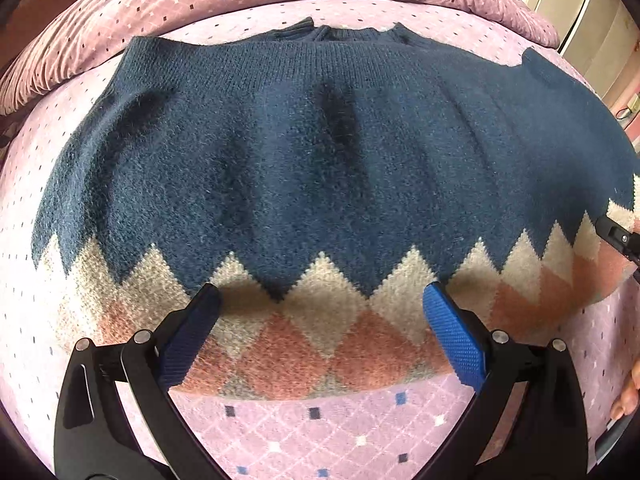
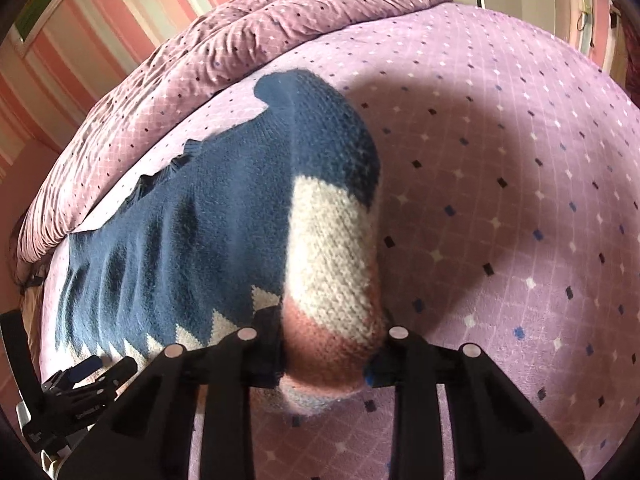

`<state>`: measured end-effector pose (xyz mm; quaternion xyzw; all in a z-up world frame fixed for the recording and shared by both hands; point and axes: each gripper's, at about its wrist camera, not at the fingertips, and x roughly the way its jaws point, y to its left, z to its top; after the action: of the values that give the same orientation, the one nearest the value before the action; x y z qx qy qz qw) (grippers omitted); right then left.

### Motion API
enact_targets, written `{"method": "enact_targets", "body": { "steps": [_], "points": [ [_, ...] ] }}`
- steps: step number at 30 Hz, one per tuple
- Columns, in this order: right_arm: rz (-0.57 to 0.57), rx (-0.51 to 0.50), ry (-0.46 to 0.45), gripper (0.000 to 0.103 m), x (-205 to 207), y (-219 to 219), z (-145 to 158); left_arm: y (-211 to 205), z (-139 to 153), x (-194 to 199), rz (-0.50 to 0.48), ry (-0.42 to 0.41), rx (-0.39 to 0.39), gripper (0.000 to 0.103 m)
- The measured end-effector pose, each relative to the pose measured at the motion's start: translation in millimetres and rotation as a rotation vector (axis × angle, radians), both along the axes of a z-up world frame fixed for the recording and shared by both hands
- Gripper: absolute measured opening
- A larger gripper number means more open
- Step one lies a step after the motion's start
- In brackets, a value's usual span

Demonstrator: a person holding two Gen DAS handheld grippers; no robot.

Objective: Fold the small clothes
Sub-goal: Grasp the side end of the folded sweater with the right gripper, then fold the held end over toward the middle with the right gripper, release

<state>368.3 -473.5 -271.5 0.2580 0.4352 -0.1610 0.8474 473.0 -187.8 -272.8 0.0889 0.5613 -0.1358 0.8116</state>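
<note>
A small knit sweater [image 1: 320, 160], navy on top with a cream and pink zigzag hem, lies flat on the bed, collar at the far side. My left gripper [image 1: 320, 292] hovers open over the near hem, its blue pads [image 1: 456, 340] wide apart and nothing pinched between them. In the right wrist view, the sweater's [image 2: 200, 240] right edge is bunched into a cream and pink roll [image 2: 332, 264]. My right gripper [image 2: 328, 344] is shut on the near end of that roll. The right gripper [image 1: 618, 236] also pokes in at the right edge of the left wrist view.
The bed is covered by a lilac spread [image 1: 320, 432] with small diamonds. A crumpled mauve quilt [image 2: 280, 40] is heaped along its far side. A pale wardrobe [image 1: 592, 20] stands beyond the bed. A person's fingers [image 1: 628, 396] show at the right edge.
</note>
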Motion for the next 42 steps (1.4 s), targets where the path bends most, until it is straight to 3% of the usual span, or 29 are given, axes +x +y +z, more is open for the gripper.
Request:
{"method": "enact_targets", "body": {
  "steps": [6,19,23,27,31,34,39,42],
  "points": [
    [-0.001,0.005,-0.01,0.029,-0.9,1.3,2.2,-6.2,-9.4,1.2,-0.01,-0.018,0.034,0.1],
    [-0.006,0.03,-0.002,0.029,-1.5,-4.7,-11.8,-6.8,-11.4,0.9,-0.004,-0.022,0.03,0.1],
    [-0.018,0.028,-0.043,0.028,-6.6,-1.3,-0.3,-6.6,-11.4,0.2,-0.008,-0.027,0.023,0.1],
    [-0.007,-0.028,-0.094,0.027,-5.3,14.1,33.6,-1.3,-6.4,-5.0,-0.016,-0.034,-0.002,0.1],
    [0.044,-0.151,-0.105,0.026,14.2,54.1,75.3,25.0,20.3,-8.8,-0.001,-0.057,-0.03,0.1],
    [0.071,-0.229,-0.114,0.025,34.7,90.4,98.2,68.0,44.5,-4.3,0.027,-0.076,-0.035,0.1],
    [0.16,-0.341,-0.133,0.024,65.1,164.0,114.6,152.8,65.2,15.5,0.114,-0.07,-0.059,0.1],
    [0.226,-0.347,-0.158,0.023,76.1,206.8,118.4,200.3,74.5,21.8,0.173,-0.101,-0.059,0.1]
  ]
}}
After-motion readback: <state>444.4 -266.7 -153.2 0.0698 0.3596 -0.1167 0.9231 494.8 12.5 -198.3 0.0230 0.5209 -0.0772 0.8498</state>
